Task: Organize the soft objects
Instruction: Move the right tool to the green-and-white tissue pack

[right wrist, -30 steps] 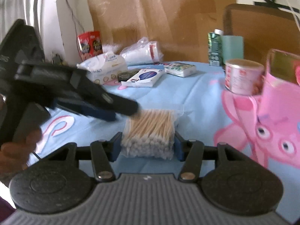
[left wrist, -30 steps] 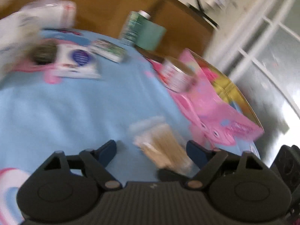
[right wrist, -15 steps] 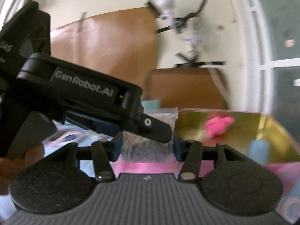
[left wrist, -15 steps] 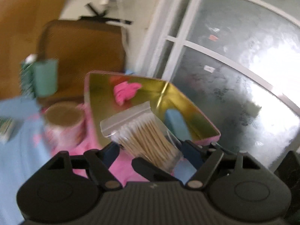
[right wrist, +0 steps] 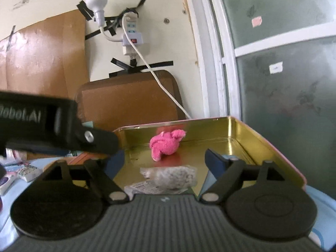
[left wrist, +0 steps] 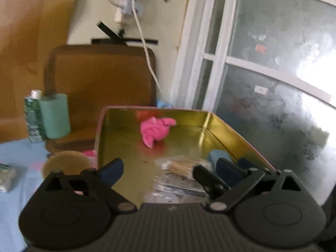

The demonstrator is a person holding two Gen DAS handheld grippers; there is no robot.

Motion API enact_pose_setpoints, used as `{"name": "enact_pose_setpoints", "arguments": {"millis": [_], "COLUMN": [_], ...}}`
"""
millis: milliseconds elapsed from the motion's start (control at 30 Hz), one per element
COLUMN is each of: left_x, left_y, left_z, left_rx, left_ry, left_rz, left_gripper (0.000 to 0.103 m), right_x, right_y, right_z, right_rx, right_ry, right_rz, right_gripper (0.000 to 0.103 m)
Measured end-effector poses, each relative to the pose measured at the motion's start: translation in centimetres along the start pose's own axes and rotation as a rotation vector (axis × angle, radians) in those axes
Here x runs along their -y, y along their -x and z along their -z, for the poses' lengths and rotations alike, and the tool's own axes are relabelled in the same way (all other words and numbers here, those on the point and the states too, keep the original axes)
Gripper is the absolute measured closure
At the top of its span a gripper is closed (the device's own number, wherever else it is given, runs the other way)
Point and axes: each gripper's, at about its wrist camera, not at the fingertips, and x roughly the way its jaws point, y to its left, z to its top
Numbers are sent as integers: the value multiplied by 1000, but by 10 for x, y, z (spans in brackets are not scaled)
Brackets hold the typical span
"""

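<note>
So the cotton swab bag [right wrist: 170, 175] just dropped into the gold tin [right wrist: 247, 135], near its front edge, with the pink cloth [right wrist: 166, 146] further back. Both my left gripper [left wrist: 170, 169] and right gripper [right wrist: 164, 159] just spread wide and hold nothing. One item sorted; the rest still wait on the blue tablecloth [left wrist: 19, 153].

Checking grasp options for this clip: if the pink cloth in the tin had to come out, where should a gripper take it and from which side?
Judging by its pose, grip the pink cloth across its bunched middle, coming from above. It lies crumpled on the floor of the gold tin, whose raised walls would hinder a side approach. The bag of cotton swabs lies nearer, clear of it.
</note>
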Motion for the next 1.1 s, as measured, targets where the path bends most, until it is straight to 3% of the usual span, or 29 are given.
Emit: {"name": "enact_pose_setpoints", "arguments": {"millis": [267, 367, 533, 633, 733, 933, 1100], "left_x": [-61, -93, -150, -175, -191, -217, -246], "left_y": [56, 80, 112, 127, 141, 156, 182], "left_z": [11, 24, 54, 73, 90, 113, 123], "left_rx": [78, 88, 88, 82, 81, 24, 79], "left_ry": [120, 163, 231, 258, 231, 186, 352], "left_rz": [-73, -152, -304, -376, -470, -616, -579], "left_gripper": [3, 1, 1, 1, 1, 1, 1], "right_x": [-32, -48, -69, -80, -93, -119, -151], "right_y": [37, 53, 78, 75, 65, 56, 32], "right_z": [7, 7, 10, 12, 18, 35, 36], "right_rx": [26, 76, 215, 159, 42, -46, -149], "right_ry": [-20, -5, -62, -59, -26, 17, 73], "right_rz": [-89, -118, -182, -220, -228, -248, -328], "right_gripper": [12, 1, 0, 0, 0, 0, 0]}}
